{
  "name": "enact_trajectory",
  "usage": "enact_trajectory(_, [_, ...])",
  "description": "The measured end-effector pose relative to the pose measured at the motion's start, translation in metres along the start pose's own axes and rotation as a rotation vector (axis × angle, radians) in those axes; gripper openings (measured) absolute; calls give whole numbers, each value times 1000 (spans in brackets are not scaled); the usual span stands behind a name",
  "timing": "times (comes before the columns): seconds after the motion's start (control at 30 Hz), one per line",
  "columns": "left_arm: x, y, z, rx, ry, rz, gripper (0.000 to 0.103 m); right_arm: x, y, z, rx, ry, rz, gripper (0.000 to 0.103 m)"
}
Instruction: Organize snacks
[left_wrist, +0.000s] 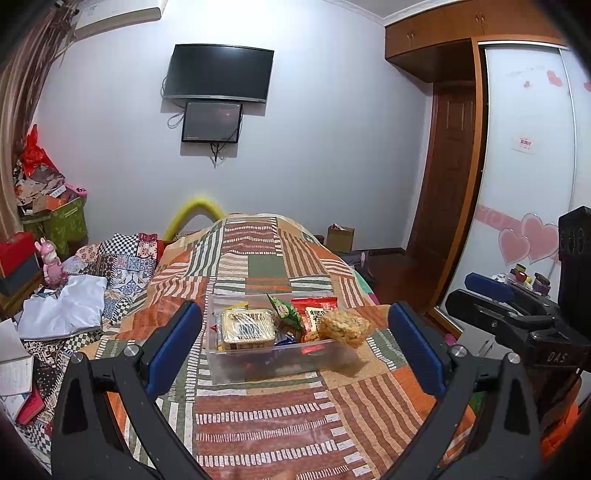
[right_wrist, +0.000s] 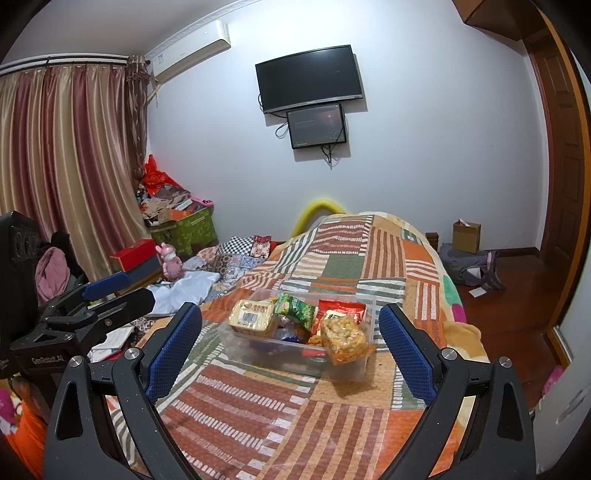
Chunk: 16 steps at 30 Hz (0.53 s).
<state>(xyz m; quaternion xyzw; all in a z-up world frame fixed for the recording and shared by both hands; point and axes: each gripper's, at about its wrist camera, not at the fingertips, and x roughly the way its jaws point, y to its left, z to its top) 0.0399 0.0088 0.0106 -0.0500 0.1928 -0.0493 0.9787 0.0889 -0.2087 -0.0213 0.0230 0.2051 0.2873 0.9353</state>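
Hovering level, both tongs (left_wrist: 295, 343) (right_wrist: 291, 339) agape before snack bin (left_wrist: 258, 363).

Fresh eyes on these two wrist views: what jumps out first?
The clear plastic bin full of snack packets sits mid-bed on the orange patchwork quilt, a golden puffed-snack bag leaning over its right end. Both the left tool and right tool frame it, open and empty. Behind, a dark wall TV hangs above a smaller screen.
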Motion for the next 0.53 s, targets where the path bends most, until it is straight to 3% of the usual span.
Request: enact_trajectory(0.53, [4, 3, -1, -8, 8, 11, 102, 6, -2, -5, -1, 18, -20, 96])
